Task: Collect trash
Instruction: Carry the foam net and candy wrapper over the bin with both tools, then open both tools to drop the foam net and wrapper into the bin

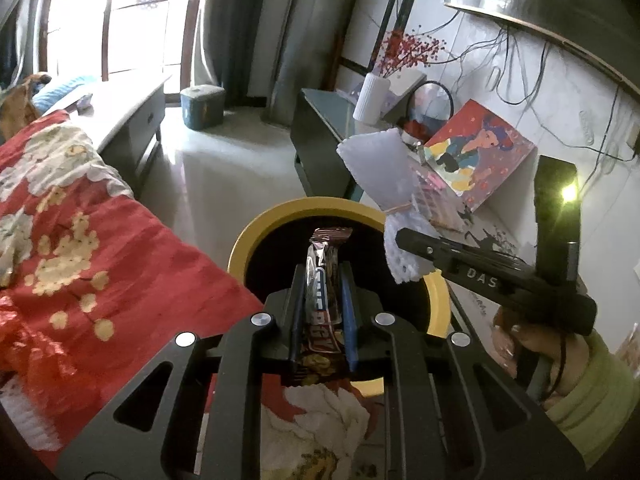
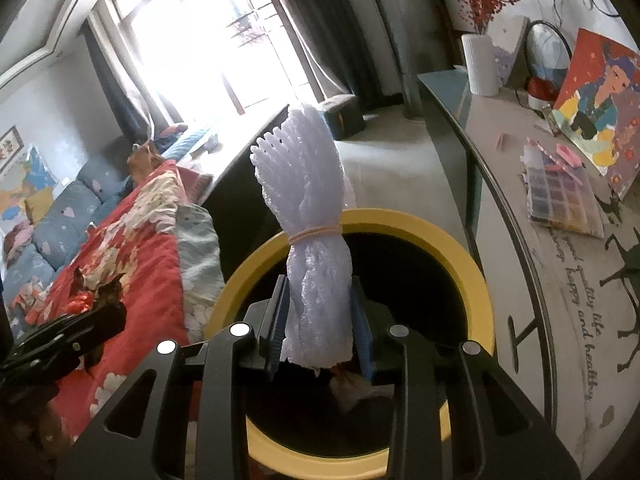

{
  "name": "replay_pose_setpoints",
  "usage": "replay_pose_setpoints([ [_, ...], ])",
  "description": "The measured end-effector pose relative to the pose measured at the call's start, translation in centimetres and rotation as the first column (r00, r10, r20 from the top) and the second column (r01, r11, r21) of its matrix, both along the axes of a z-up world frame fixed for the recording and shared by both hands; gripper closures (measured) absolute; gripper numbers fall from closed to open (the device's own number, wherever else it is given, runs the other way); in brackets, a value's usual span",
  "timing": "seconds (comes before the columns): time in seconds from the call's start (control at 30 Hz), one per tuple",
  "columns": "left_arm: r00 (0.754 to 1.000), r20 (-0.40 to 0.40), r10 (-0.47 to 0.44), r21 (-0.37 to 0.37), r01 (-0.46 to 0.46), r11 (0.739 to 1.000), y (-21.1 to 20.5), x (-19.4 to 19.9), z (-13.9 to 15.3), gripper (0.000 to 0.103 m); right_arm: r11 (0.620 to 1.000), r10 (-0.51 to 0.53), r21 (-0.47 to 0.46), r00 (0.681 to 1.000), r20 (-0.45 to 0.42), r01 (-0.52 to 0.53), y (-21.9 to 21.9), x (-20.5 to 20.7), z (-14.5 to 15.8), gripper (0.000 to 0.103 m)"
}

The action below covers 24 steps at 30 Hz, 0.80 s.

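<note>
Both pieces hang over the yellow-rimmed bin [image 2: 472, 264] — the left gripper [image 1: 322, 292] clamps a snack wrapper [image 1: 322, 280], the right gripper [image 2: 320, 312] a banded foam net [image 2: 308, 216]. The 2 grippers crowd 1 opening; the light net could snag on a pad or fall onto the red quilt [image 1: 100, 240].
</note>
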State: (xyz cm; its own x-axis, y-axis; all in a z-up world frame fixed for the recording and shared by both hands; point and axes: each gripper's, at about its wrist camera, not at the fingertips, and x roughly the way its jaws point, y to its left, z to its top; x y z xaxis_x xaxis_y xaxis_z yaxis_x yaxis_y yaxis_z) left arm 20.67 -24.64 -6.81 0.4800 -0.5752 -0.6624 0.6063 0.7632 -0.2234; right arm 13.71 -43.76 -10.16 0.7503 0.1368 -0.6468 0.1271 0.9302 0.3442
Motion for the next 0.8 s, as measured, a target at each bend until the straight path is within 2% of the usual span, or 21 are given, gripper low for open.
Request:
replay_pose_setpoints([
  [0.13, 1.0, -0.019, -0.003, 0.013, 0.003, 1.0, -0.9, 0.8, -0.8, 0.092, 1.0, -0.005, 0.01, 1.0, -0.015, 0.005, -0.4, 0.1, -0.5, 0.073],
  [0.23, 0.999, -0.037, -0.005, 0.014, 0.005, 1.0, -1.5, 1.5, -1.2, 0.09, 1.0, -0.017, 0.023, 0.999, -0.029, 0.017, -0.8, 0.2, -0.9, 0.068],
  [0.27, 0.999, -0.039, -0.004, 0.016, 0.004, 1.0, -1.8, 1.6, -1.3, 0.088, 0.999, -0.019, 0.025, 0.999, -0.031, 0.019, -0.9, 0.2, -0.9, 0.062],
  [0.3, 0.999, -0.041, -0.004, 0.016, 0.004, 1.0, -2.0, 1.8, -1.3, 0.081, 0.999, -0.026, 0.025, 0.999, -0.03, 0.027, -1.0, 0.1, -0.9, 0.053],
  [0.4, 0.999, -0.043, 0.005, 0.0, -0.005, 1.0, -1.9, 2.0, -1.3, 0.051, 0.999, -0.045, 0.028, 0.999, -0.027, 0.046, -1.5, 0.0, -0.9, 0.048],
  [0.47, 0.999, -0.041, 0.013, -0.007, -0.013, 1.0, -1.8, 2.0, -1.1, 0.047, 0.998, -0.061, 0.026, 0.998, -0.021, 0.061, -1.7, -0.1, -0.7, 0.043],
  [0.53, 0.999, -0.033, 0.026, -0.011, -0.027, 1.0, -1.5, 1.9, -0.8, 0.035, 0.997, -0.068, 0.019, 0.998, -0.014, 0.068, -1.8, -0.2, -0.5, 0.041],
  [0.57, 0.999, -0.029, 0.033, -0.019, -0.033, 0.999, -1.3, 1.8, -0.6, 0.033, 0.997, -0.079, -0.004, 0.997, -0.009, 0.079, -1.8, -0.4, -0.3, 0.039],
  [0.7, 0.999, 0.001, 0.055, -0.046, -0.055, 0.997, -0.5, 1.2, 0.6, 0.014, 0.995, -0.095, -0.03, 0.995, 0.024, 0.095, -1.5, -0.7, 0.6, 0.031],
  [0.8, 0.997, 0.024, 0.071, -0.055, -0.069, 0.996, 0.1, 0.7, 1.4, 0.011, 0.994, -0.094, -0.049, 0.994, 0.049, 0.097, -1.0, -1.0, 1.3, 0.028],
])
